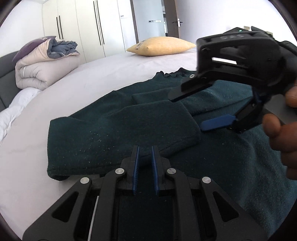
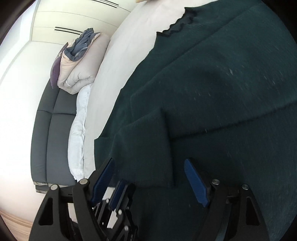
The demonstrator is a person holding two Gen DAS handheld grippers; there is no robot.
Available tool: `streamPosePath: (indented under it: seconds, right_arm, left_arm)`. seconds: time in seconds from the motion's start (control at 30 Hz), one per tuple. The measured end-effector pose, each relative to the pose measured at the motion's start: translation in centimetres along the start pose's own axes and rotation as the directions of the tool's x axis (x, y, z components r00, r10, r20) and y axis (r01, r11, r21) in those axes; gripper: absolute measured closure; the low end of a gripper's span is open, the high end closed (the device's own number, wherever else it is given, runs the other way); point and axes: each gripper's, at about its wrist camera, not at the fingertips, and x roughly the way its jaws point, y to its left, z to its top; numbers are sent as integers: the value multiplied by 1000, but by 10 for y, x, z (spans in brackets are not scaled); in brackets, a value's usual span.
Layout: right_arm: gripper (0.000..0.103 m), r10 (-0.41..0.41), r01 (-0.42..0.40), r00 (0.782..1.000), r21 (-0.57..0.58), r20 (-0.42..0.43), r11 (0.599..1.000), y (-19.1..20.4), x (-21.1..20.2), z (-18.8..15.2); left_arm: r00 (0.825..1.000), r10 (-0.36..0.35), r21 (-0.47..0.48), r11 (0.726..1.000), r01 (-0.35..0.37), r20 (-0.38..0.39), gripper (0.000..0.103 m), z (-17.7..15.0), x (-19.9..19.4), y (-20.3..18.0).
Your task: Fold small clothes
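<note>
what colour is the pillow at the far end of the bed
Mustard yellow pillow, with a small dark print at one end. It shows best in the left wrist view.

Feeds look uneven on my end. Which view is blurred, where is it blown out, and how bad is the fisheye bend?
Left wrist view: mostly sharp; the right gripper and the hand at the right edge are soft; the bed sheet bows into a curve. Right wrist view: the dark green garment shows streaky motion blur; the wall at left is washed out white; the wardrobe bends strongly.
</note>
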Motion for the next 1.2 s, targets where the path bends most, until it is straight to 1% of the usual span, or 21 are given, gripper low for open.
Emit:
streamPosePath:
  seconds: [0.03, 0.1, 0.13, 0.17, 0.2, 0.23, 0.27, 0.33, 0.4, 0.47, 0.53, 0.57, 0.67, 0.77, 0.87, 0.9, 0.97, 1.03, 1.1, 1.13, 1.2]
  right_arm:
    - [27, 8, -8, 1000, -1, -6, 1000, 1, 3, 2]
    - [41, 17, -18, 999, -12, -47, 1000, 3, 15, 8]
    - [44, -5, 3, 998, -27, -62, 1000, 5, 22, 9]
    - [51, -22, 19, 998, -42, -66, 999, 7, 26, 10]
    - [63, -44, 39, 997, -71, -70, 997, 11, 30, 11]
    - [72, -77, 69, 994, -104, -72, 992, 15, 32, 10]
    - [92, -104, 95, 992, -128, -69, 987, 17, 32, 10]
    - [93, -139, 129, 989, -180, -45, 975, 25, 26, 10]
    - [94, -182, 181, 983, -232, 17, 956, 34, 12, 11]
    - [94, -197, 211, 977, -248, 81, 945, 37, -9, 18]
    - [94, -209, 238, 967, -232, 142, 943, 30, -35, 30]
    - [94, -224, 258, 960, -224, 166, 940, 26, -45, 36]
    - [94, -283, 327, 934, -203, 219, 923, 8, -75, 53]
    - [94, -348, 399, 902, -186, 257, 898, -11, -98, 66]
    - [94, -395, 447, 875, -151, 280, 882, -32, -114, 74]
    - [94, -405, 455, 869, -138, 283, 880, -40, -119, 77]
    - [94, -416, 462, 865, -119, 281, 879, -52, -127, 80]
    - [94, -431, 476, 857, -113, 280, 872, -60, -129, 81]
    - [94, -439, 482, 854, -107, 280, 870, -59, -126, 83]
    - [94, -438, 480, 855, -104, 278, 871, -62, -128, 83]
    - [94, -443, 485, 853, -105, 275, 868, -61, -123, 86]
  left_arm:
    - [1000, -6, -10, 1000, 6, -2, 91, 0, 0, 2]
    - [1000, -17, -42, 999, 17, -7, 91, -1, 1, 7]
    - [1000, -22, -54, 998, 21, -7, 91, -2, -1, 7]
    - [999, -30, -74, 997, 29, -12, 91, -3, 1, 12]
    - [999, -33, -86, 996, 32, -14, 91, -2, 1, 14]
    - [999, -36, -99, 994, 34, -16, 91, 0, 5, 23]
    - [999, -39, -116, 993, 37, -15, 91, 0, 6, 27]
    - [999, -54, -156, 986, 54, 4, 91, 0, 1, 38]
    - [996, -73, -213, 974, 81, 44, 91, -1, -8, 51]
    - [993, -78, -311, 945, 101, 86, 91, -2, -19, 73]
    - [992, -85, -382, 917, 116, 96, 91, -4, -22, 90]
    - [991, -94, -426, 896, 128, 98, 91, -5, -23, 102]
    - [991, -96, -495, 859, 130, 94, 91, -3, -22, 128]
    - [990, -104, -541, 830, 138, 93, 91, 5, -16, 150]
    - [989, -103, -573, 807, 145, 104, 91, 15, -10, 170]
    - [989, -103, -576, 805, 145, 105, 91, 19, -8, 175]
    - [990, -92, -576, 806, 136, 105, 91, 32, -6, 184]
    - [990, -98, -576, 805, 140, 103, 91, 42, -3, 192]
    - [990, -114, -549, 824, 141, 84, 91, 62, 6, 193]
    - [989, -125, -527, 838, 145, 74, 91, 74, 13, 190]
    - [988, -138, -498, 854, 153, 67, 91, 91, 18, 181]
